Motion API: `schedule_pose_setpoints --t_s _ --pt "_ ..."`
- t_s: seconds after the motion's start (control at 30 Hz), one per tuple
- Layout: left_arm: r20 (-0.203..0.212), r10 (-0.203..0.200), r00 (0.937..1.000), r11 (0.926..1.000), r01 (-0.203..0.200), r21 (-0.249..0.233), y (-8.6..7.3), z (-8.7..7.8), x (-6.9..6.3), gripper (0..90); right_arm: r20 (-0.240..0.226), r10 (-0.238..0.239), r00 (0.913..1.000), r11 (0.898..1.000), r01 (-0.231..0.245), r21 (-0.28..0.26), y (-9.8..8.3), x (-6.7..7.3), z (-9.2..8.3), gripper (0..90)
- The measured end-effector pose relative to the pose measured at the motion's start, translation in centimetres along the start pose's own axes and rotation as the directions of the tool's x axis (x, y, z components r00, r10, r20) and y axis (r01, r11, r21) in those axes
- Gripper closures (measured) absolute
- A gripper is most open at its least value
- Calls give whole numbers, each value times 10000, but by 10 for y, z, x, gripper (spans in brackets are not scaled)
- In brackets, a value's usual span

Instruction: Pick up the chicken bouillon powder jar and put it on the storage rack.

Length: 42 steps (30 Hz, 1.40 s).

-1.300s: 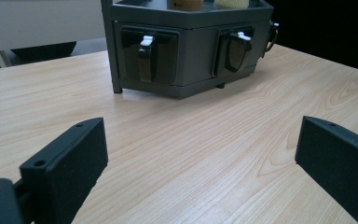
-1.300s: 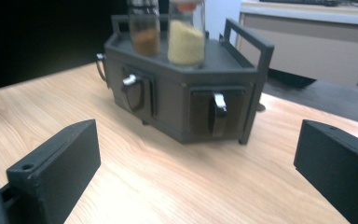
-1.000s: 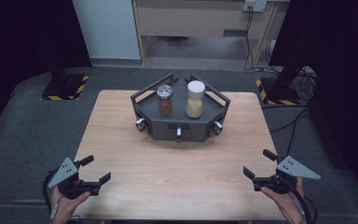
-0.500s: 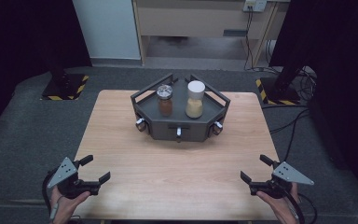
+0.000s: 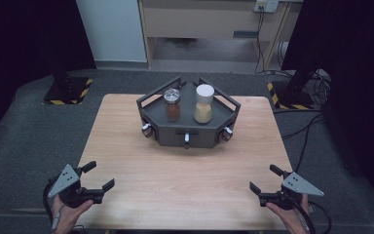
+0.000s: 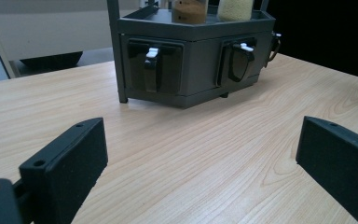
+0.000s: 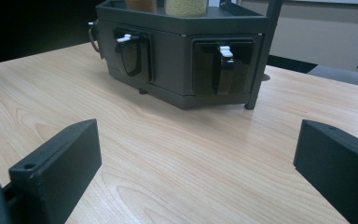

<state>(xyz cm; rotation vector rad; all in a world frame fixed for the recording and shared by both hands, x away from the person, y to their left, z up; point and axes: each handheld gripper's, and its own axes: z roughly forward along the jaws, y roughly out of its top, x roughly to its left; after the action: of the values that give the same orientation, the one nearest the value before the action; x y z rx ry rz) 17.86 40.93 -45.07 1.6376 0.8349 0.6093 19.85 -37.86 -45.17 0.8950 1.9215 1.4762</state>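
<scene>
Both tools [image 5: 96, 177] [image 5: 266, 179] open at table [image 5: 126, 146] corners, w/ rack [image 5: 187, 127] centre-back.

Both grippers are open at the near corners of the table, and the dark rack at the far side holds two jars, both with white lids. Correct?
Not quite. In the high view only the right jar, with pale contents, has a white lid; the left jar, with brown contents, has a metallic silver lid. The rest holds: the left gripper and right gripper are open at the near corners, and the rack stands at the far side.
</scene>
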Motion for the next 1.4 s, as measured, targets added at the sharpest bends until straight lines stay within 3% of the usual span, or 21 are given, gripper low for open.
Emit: schedule_pose_setpoints --t_s 0.47,1.4 --pt "1 121 9999 9998 -121 -147 -1 -4 -1 7 -196 133 9997 9999 -131 98 -1 2 2 16" --pt "-95 -7 10000 9996 4 -293 -3 -8 -1 5 30 249 9997 9995 -249 -179 -5 2 -3 19"
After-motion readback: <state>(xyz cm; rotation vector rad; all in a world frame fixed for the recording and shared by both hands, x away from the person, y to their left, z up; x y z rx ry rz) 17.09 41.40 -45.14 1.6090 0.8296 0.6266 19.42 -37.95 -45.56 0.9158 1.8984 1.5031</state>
